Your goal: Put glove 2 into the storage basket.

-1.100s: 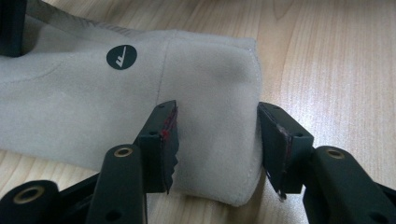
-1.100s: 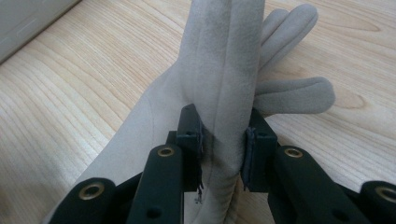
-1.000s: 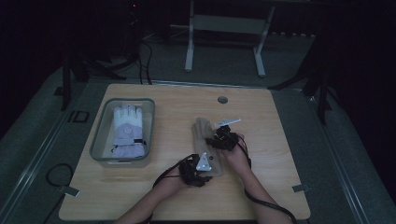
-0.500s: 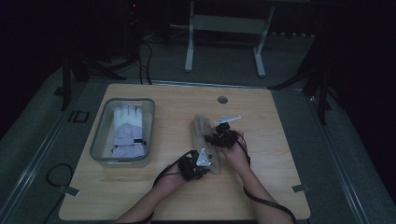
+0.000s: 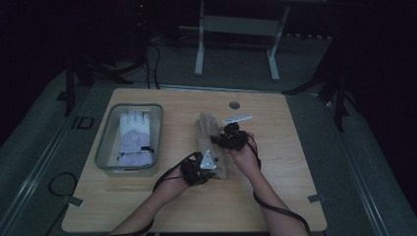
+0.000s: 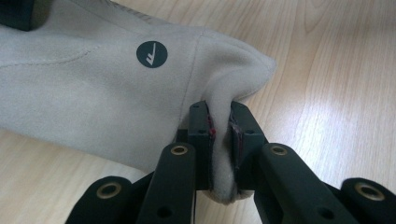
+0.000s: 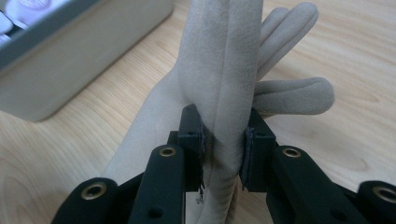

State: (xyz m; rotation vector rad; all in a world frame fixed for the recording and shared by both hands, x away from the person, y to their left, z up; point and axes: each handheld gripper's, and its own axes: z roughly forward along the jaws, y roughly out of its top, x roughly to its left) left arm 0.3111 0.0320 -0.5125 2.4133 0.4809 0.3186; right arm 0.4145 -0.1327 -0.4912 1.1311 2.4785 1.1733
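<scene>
A beige fleece glove [image 5: 209,133] lies lengthwise near the middle of the wooden table [image 5: 295,147], fingers pointing away from me. My left gripper [image 5: 199,169] is at its near cuff end. In the left gripper view that gripper [image 6: 220,126] is shut on a bunched corner of the glove [image 6: 107,88], close to a round dark logo. My right gripper [image 5: 231,137] is at the glove's right side, farther up. In the right gripper view it [image 7: 223,135] is shut on a raised fold of the glove [image 7: 224,60], with the glove's fingers lying beyond on the wood.
A clear plastic bin [image 5: 104,147] stands at the left of the table and holds a white and lavender glove [image 5: 134,135]; the bin's wall [image 7: 70,60] shows in the right gripper view. A small round hole [image 5: 234,105] sits near the far edge. Dark floor surrounds the table.
Both hands have shifted slightly up the picture with the beige glove held between them. The left gripper has drawn a little to the left.
</scene>
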